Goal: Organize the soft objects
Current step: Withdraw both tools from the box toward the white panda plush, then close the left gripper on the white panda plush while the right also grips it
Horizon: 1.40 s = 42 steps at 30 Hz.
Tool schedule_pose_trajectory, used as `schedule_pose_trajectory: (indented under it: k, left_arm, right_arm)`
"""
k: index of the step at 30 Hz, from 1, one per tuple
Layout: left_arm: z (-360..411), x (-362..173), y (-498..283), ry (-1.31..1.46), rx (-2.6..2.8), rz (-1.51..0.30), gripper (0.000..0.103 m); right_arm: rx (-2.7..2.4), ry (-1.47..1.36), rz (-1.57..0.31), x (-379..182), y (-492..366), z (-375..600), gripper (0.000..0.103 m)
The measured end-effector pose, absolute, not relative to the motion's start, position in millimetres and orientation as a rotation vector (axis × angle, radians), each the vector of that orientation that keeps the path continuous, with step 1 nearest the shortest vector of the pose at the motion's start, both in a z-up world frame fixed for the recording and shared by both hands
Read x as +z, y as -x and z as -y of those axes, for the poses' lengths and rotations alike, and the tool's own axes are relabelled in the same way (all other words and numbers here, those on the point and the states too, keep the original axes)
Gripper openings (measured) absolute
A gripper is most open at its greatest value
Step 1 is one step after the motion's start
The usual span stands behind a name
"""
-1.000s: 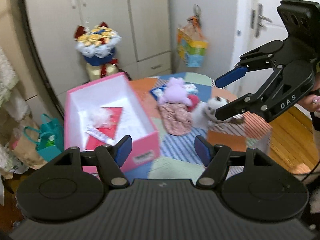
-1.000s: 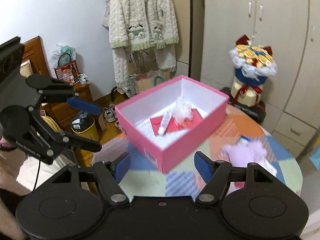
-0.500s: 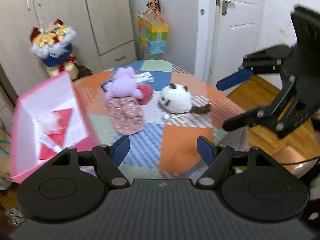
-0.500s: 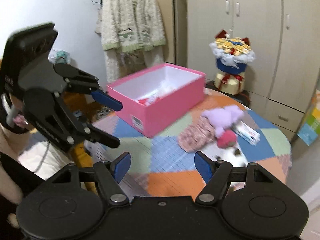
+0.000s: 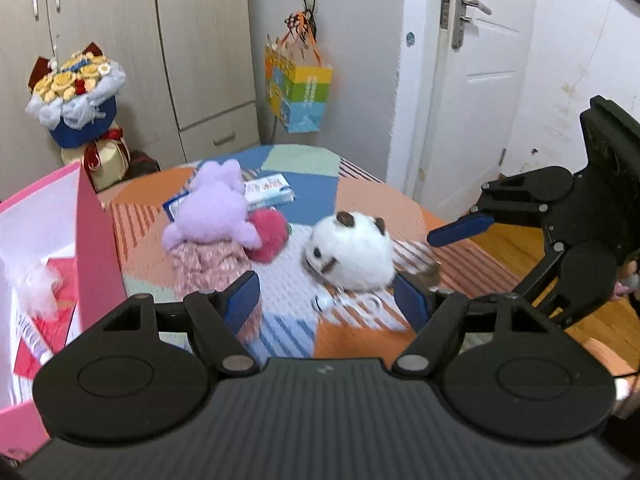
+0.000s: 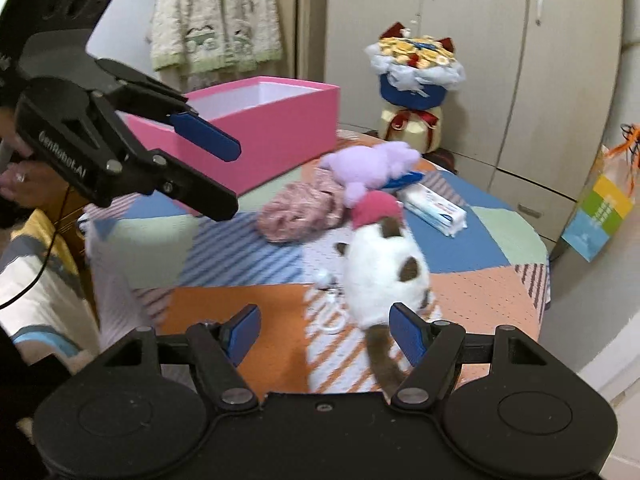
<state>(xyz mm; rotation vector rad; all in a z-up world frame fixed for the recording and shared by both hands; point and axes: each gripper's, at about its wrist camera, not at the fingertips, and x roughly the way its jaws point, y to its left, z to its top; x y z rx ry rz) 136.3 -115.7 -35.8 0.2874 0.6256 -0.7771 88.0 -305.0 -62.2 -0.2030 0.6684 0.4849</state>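
Note:
A white plush [image 5: 352, 256] with brown ears lies on the patchwork table [image 5: 360, 196]; it also shows in the right wrist view [image 6: 384, 272]. A purple plush [image 5: 216, 208], a red plush [image 5: 268, 232] and a pink patterned cloth [image 5: 208, 264] lie left of it. An open pink box [image 5: 96, 240] stands at the left. My left gripper [image 5: 326, 304] is open and empty, just short of the white plush. My right gripper [image 6: 324, 328] is open and empty, close over the white plush's tail end.
A white packet [image 6: 436, 208] lies behind the toys. A flower bouquet [image 5: 76, 92] stands behind the table by the cupboards. A colourful bag [image 5: 300, 88] hangs on the wall. The pink box holds red paper and a tube [image 5: 36, 340]. The table edge is near the door side.
Both grippers have swung from the pink box toward the toys and come closer to the white plush. Both have stayed open.

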Motion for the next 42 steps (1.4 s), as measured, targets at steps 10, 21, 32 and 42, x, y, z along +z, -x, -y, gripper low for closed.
schedule_pose_trajectory:
  k: [10, 21, 32, 42]
  left_arm:
    - [153.2, -79.1, -157.4, -0.242, -0.778, -0.607, 0.073]
    - [159.3, -117.6, -186.5, 0.027, -0.771, -0.673, 0.073]
    - [170.2, -131.0, -183.5, 0.058, -0.761, -0.639, 0.064]
    - [165.0, -126.0, -164.4, 0.052, -0.75, -0.602, 0.062]
  right_arm:
    - [0.391, 0.126, -0.628, -104.7, -121.4, 320.9, 0.075]
    - [0.37, 0.154, -0.617, -124.8, -134.0, 303.0, 0.086]
    - [0.303, 0.05, -0.6, -132.4, -133.0, 299.9, 0.082]
    - [0.215, 0.049, -0.503, -135.5, -112.8, 296.8, 0.062]
